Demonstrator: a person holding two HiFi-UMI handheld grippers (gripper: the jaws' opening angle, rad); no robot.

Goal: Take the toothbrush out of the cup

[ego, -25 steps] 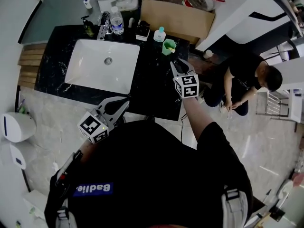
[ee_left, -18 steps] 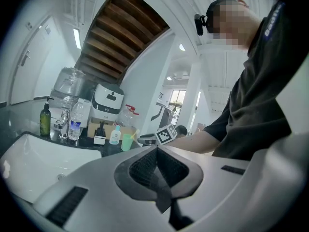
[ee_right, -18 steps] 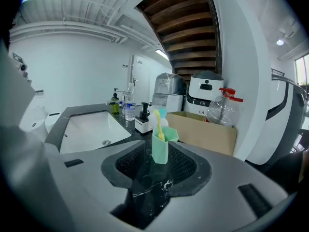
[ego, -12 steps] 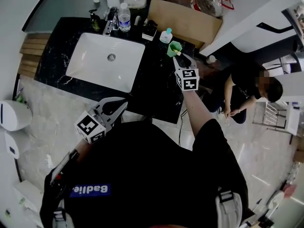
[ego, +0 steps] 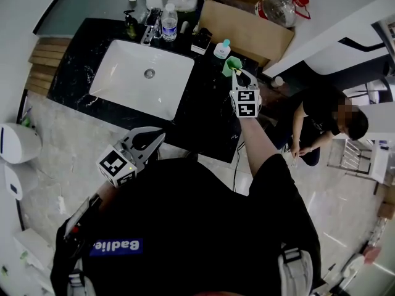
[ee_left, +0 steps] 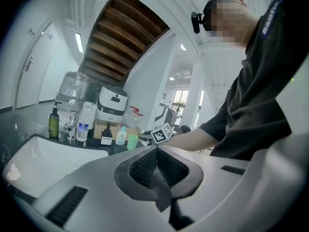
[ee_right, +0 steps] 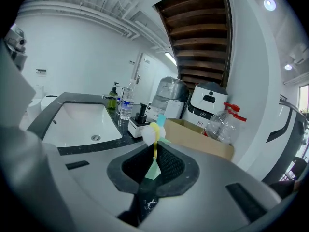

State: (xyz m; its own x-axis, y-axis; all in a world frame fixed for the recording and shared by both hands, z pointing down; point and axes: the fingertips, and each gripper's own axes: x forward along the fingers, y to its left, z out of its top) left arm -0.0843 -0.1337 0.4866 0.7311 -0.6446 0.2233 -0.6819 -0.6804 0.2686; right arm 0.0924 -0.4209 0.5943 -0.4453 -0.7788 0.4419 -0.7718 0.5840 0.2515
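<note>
A green cup (ego: 231, 65) stands near the back right corner of the black counter (ego: 203, 119). My right gripper (ego: 241, 78) reaches over its rim. In the right gripper view a yellow toothbrush (ee_right: 155, 151) with a white bristle head stands upright between the jaws, with the green cup (ee_right: 151, 171) just below. The right gripper (ee_right: 155, 153) has just been closing and its pads press on the handle. My left gripper (ego: 152, 139) hangs at the counter's front edge, away from the cup. The left gripper (ee_left: 157, 151) is shut with nothing in it.
A white sink basin (ego: 145, 85) fills the counter's left half, with a faucet (ego: 151, 32) and a water bottle (ego: 169, 26) behind it. A blue-capped bottle (ego: 222, 48) stands beside the cup. Behind the counter is a cardboard box (ego: 250, 29). A person (ego: 321, 119) crouches at the right.
My right gripper has moved away from me along the counter, from short of the green cup to right over it. The left gripper has stayed where it was.
</note>
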